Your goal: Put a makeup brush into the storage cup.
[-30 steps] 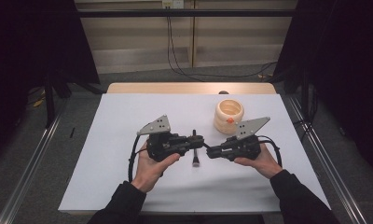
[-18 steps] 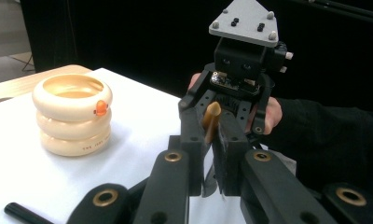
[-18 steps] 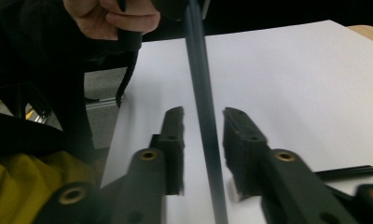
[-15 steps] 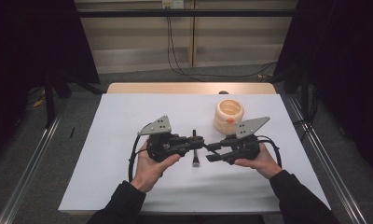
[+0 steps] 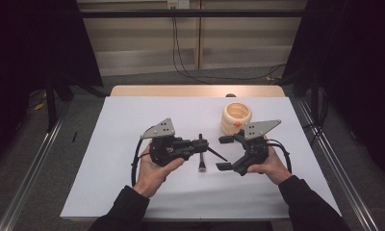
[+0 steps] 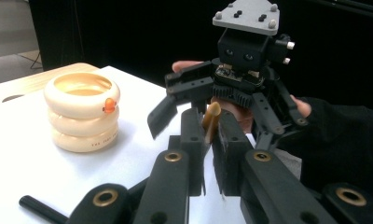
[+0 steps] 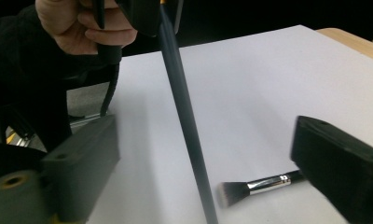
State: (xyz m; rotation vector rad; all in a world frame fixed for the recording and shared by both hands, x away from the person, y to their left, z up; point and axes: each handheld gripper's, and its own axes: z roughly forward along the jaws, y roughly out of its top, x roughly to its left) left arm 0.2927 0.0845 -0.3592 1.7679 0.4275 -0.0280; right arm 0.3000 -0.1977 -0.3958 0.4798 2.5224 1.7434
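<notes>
The dark stick [image 5: 214,154] is clamped at one end in your left gripper [image 5: 200,144] and slants out over the white surface [image 5: 133,125] towards your right gripper [image 5: 224,153], ending between its fingers.

Against a second ago, the surface, the cream ringed holder [image 5: 237,118] at its far right and both of your hands sit where they were. The one real change is on your right. Those fingers were pinched in around the free end of the stick, and they have just been opening. They now stand wide, one on each side of the stick and clear of it. Your left fingers are as narrow as before and grip the stick. The small makeup brush [image 5: 200,163] lies flat on the surface below the stick, unmoved.

Now the hard parts. Your sleeves are cut off at the bottom edge of the high view. In the right gripper view both near fingers are blurred, and the stick's upper end runs out of sight under your left gripper. Its lower end leaves the frame at the bottom. There, the right finger also covers the tail of the brush handle. In the left gripper view you see just a tan tip of the stick poking up between the fingers. From above, the stick is too thin to tell where it stops.
</notes>
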